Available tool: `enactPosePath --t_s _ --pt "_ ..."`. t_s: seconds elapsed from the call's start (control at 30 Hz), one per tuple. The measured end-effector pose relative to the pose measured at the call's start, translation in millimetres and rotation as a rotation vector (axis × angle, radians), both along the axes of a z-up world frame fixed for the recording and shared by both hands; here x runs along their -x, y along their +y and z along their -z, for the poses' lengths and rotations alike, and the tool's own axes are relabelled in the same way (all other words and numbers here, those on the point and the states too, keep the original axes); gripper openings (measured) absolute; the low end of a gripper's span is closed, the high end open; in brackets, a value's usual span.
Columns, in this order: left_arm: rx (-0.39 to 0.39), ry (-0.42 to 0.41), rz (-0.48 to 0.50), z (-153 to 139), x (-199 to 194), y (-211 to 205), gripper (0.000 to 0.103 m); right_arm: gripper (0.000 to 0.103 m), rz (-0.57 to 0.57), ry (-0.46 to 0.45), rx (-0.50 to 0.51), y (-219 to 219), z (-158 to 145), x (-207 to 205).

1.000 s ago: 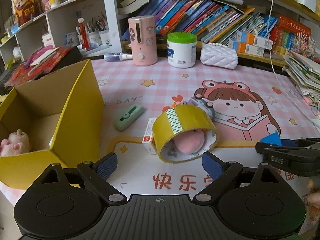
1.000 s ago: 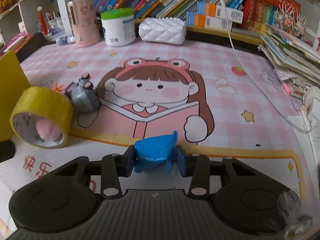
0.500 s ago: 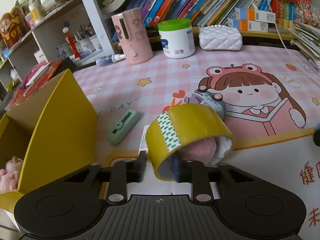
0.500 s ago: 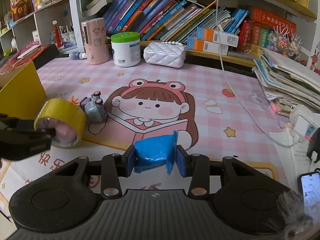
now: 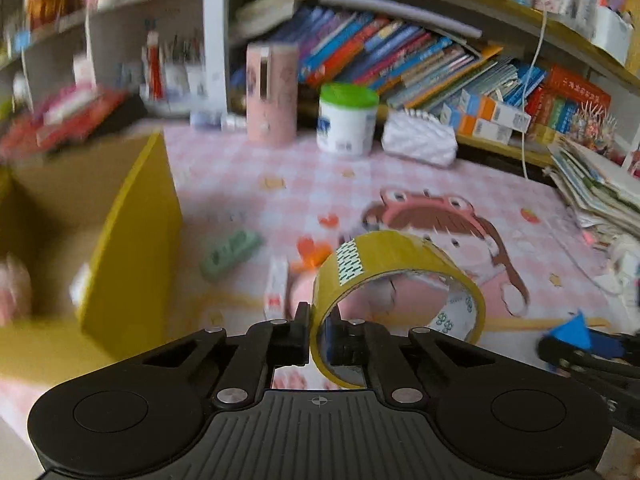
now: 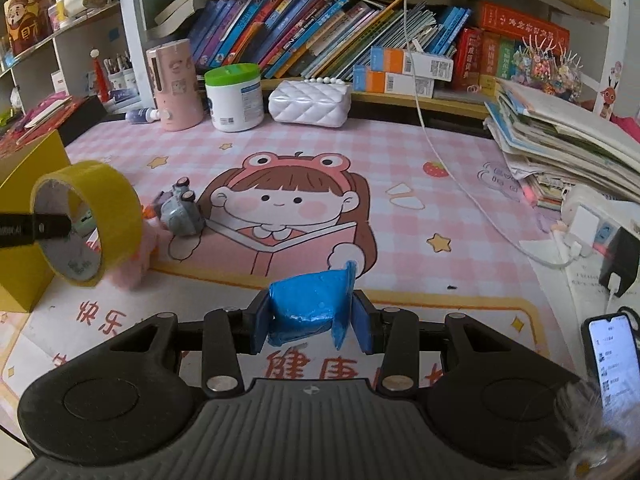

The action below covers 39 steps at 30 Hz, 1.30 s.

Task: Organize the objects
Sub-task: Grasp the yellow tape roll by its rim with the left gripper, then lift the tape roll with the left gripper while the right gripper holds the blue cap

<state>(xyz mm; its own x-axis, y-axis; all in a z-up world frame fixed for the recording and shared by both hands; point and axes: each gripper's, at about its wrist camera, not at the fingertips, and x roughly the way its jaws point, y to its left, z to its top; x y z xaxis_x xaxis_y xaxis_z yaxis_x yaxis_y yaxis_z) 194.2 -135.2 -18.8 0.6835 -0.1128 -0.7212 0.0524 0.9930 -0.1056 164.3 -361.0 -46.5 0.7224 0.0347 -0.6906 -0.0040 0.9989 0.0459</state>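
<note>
A pink cartoon-printed tabletop (image 6: 400, 168) with a yellow cardboard box (image 5: 132, 248) at its left. The roll of yellow tape (image 5: 400, 264), resting on the mat a second ago, now hangs lifted, its wall clamped in the left gripper (image 5: 316, 336) jaws, probably bound for the box. The right gripper (image 6: 312, 322) jaws stay clamped on a crumpled blue object (image 6: 310, 304).

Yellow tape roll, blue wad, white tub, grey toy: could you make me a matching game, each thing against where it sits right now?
Things:
1. yellow tape roll
2. blue wad
3. white tub with green lid
4. grey toy

Places:
A. standing at the back of the mat, beside the pink cylinder
B. lying on the mat by the cartoon girl's book
C. pinched by its wall in the left claw
D. squeezed in the right claw

Pairs: 1-C, 2-D, 3-A, 4-B
</note>
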Motion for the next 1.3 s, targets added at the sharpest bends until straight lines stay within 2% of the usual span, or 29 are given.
enactPosePath --t_s 0.07,0.2,0.43,0.77,1.3 --pt "0.053 0.046 0.004 8 7 4 0.005 0.039 -0.010 -0.001 -0.002 4 -1 2" --pt "0.064 0.091 0.011 18 18 7 0.006 0.039 -0.025 -0.004 -0.002 12 -2 7" --pt "0.213 -0.033 -0.021 -7 41 28 0.005 0.039 -0.039 -0.010 0.010 22 -5 17" --pt "0.227 -0.019 -0.058 -3 60 58 0.005 0.039 -0.058 -0.026 0.028 46 -12 34" --pt "0.224 0.008 -0.013 6 119 128 0.005 0.039 -0.080 -0.012 0.051 126 -15 85"
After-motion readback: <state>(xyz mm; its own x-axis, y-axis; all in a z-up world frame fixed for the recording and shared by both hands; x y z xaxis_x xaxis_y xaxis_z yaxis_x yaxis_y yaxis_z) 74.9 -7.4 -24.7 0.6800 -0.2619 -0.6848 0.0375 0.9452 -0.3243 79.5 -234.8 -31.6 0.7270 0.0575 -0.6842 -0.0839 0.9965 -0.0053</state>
